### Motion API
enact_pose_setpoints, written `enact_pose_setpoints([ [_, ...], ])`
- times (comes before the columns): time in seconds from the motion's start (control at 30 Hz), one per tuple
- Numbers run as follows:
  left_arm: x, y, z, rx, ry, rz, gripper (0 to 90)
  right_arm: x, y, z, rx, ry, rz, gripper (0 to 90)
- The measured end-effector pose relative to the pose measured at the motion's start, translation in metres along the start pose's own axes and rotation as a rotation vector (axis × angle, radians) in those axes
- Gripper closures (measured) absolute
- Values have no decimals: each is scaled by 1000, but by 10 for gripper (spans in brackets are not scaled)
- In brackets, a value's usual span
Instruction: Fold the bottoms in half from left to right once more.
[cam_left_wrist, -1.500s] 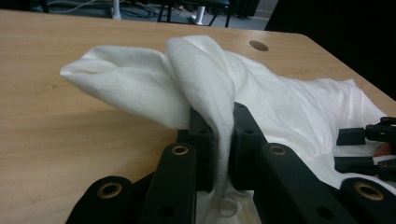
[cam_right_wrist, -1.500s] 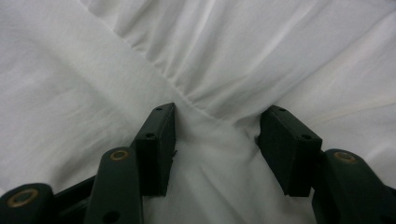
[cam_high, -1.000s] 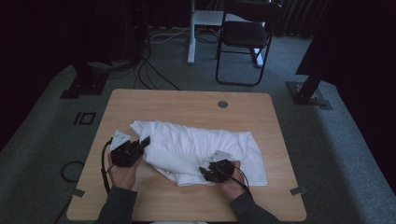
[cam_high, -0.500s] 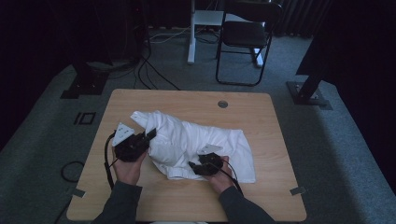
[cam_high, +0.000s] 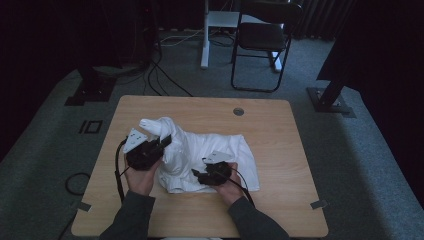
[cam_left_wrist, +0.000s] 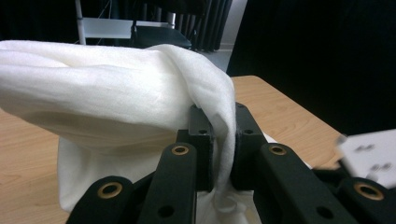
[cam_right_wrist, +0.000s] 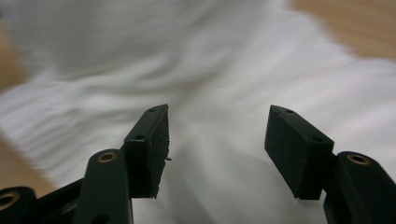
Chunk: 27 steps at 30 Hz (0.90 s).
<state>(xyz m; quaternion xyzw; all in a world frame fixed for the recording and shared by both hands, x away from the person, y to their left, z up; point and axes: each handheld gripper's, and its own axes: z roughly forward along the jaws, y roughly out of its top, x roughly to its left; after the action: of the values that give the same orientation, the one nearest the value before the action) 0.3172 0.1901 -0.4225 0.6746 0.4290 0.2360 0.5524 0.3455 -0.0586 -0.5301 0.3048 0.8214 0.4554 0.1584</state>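
- on the light wooden table (cam_high: 280, 130), toward the person's side, lies a white cloth garment (cam_high: 220, 150), bunched and partly folded over itself.
- the left gripper (cam_high: 162, 144) has its jaws pinched tight on a fold of the white cloth garment (cam_left_wrist: 116, 98); in the left gripper view the fabric runs down between the two black pads and drapes up and over them in a raised hump.
- in the high view that lifted part stands up as a peak near the garment's left end, while the rest lies flat on the table toward the right.
- the right gripper (cam_right_wrist: 215, 140) has its jaws apart and has just been opening further; nothing is between the pads, and the white cloth garment (cam_right_wrist: 224, 60) lies blurred beyond them.
- in the high view the right gripper (cam_high: 196, 173) sits over the garment's near edge, close beside the left one.
- beyond the table a black folding chair (cam_high: 262, 37) stands on the grey carpet (cam_high: 360, 150).
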Motion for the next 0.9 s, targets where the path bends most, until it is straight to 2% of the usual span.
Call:
enact_pose_setpoints([
  [0.03, 0, 0, 0, 0, 0, 0, 822, 0, 0, 0, 0, 0, 0, 392],
  [0.07, -1, 0, 0, -1, -6, -2, 822, -10, -4, 1, 40, -71, 26, 373],
  [0.1, -2, 0, 1, 0, -7, -1, 821, -13, -7, 5, 58, -72, 46, 373],
  [0.13, -2, 0, 1, 0, -7, -1, 821, -13, -7, 5, 58, -72, 46, 373],
  [0.2, -7, 2, 4, 1, -18, 11, 822, -19, -15, 23, 78, -49, 104, 378],
  [0.33, -12, 3, 10, 7, -32, 19, 822, -12, -10, 36, 89, -70, 98, 390],
  [0.37, -15, 4, 15, 13, -37, 24, 821, -7, -4, 44, 93, -49, 89, 391],
  [0.43, -17, 3, 20, 17, -40, 36, 822, -5, 2, 48, 106, -8, 75, 391],
  [0.47, -17, 3, 20, 17, -40, 36, 822, -5, 2, 48, 106, -8, 75, 391],
  [0.5, -17, 2, 21, 18, -43, 32, 822, -5, 4, 46, 96, 21, 80, 391],
  [0.53, -15, 1, 22, 19, -45, 28, 821, -9, 6, 29, 35, 41, 87, 420],
  [0.6, -13, 1, 22, 20, -46, 23, 821, -17, 4, 5, -41, -23, 106, 430],
  [0.63, -13, 1, 22, 20, -46, 23, 821, -17, 4, 5, -41, -23, 106, 430],
  [0.67, -12, 1, 23, 17, -52, 10, 821, -30, -3, -8, -35, -102, 129, 408],
  [0.73, -13, 1, 25, 17, -58, 5, 822, -40, -13, -5, 27, -109, 162, 397],
  [0.8, -16, 3, 27, 16, -61, 7, 821, -38, -21, 6, 79, -99, 164, 399],
  [0.83, -16, 3, 27, 16, -61, 7, 821, -38, -21, 6, 79, -99, 164, 399],
  [0.87, -20, 5, 31, 23, -69, 13, 822, -27, -24, 18, 103, -126, 116, 413],
  [0.9, -20, 5, 31, 23, -69, 13, 821, -21, -23, 21, 101, -143, 102, 422],
])
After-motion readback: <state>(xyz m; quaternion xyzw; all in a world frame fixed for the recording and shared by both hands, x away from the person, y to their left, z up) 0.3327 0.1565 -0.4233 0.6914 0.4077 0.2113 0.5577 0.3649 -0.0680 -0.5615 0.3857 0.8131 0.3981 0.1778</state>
